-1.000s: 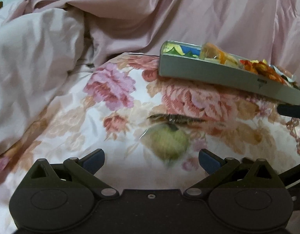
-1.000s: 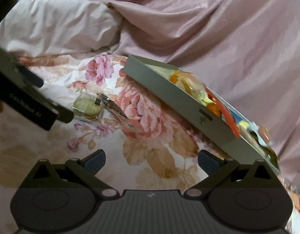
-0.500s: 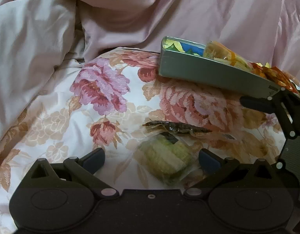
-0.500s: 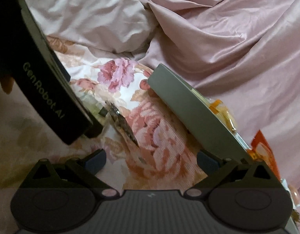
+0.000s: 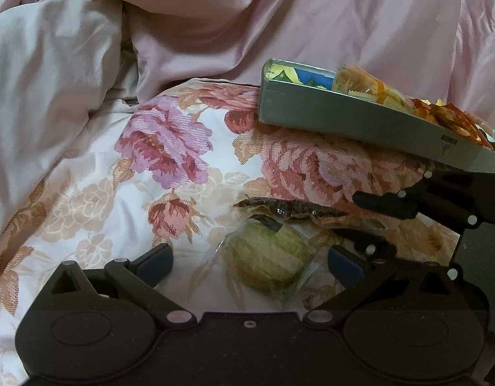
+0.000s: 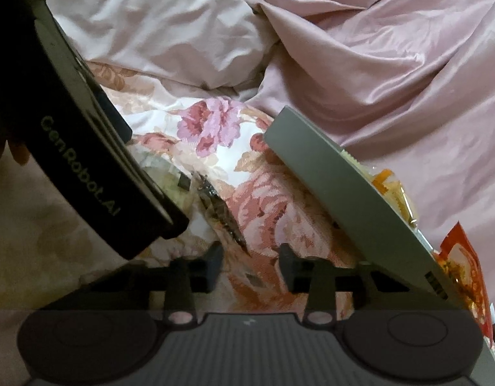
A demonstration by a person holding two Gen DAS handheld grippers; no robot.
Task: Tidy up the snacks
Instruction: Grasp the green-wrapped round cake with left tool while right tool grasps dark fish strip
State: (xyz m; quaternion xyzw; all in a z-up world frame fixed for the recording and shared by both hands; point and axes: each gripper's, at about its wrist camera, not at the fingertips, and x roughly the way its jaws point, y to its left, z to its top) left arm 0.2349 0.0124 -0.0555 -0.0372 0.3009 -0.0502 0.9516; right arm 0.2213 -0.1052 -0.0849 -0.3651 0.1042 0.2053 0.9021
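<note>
A round green snack (image 5: 270, 257) in a clear wrapper lies on the flowered bedspread, between the fingers of my left gripper (image 5: 249, 260), which is open and not touching it. Just beyond it lies a clear packet with a dark brown strip (image 5: 289, 209). My right gripper (image 5: 345, 215) reaches in from the right, and its jaws are closing with the packet's end between them. In the right wrist view the packet (image 6: 221, 212) runs down between the fingers of the right gripper (image 6: 252, 262), and the pads stand a little off it. The left gripper's body partly hides the green snack (image 6: 157, 173).
A grey tray (image 5: 344, 125) holding several colourful snack packets (image 5: 369, 87) rests tilted on the bedspread at the right, close behind the right gripper; in the right wrist view the tray (image 6: 344, 199) runs along the right side. A crumpled pink duvet (image 5: 215, 22) is heaped up behind and to the left.
The right gripper came in from the right to the clear packet and its jaws narrowed sharply around it. The left gripper moved closer to the green snack, then held still.
</note>
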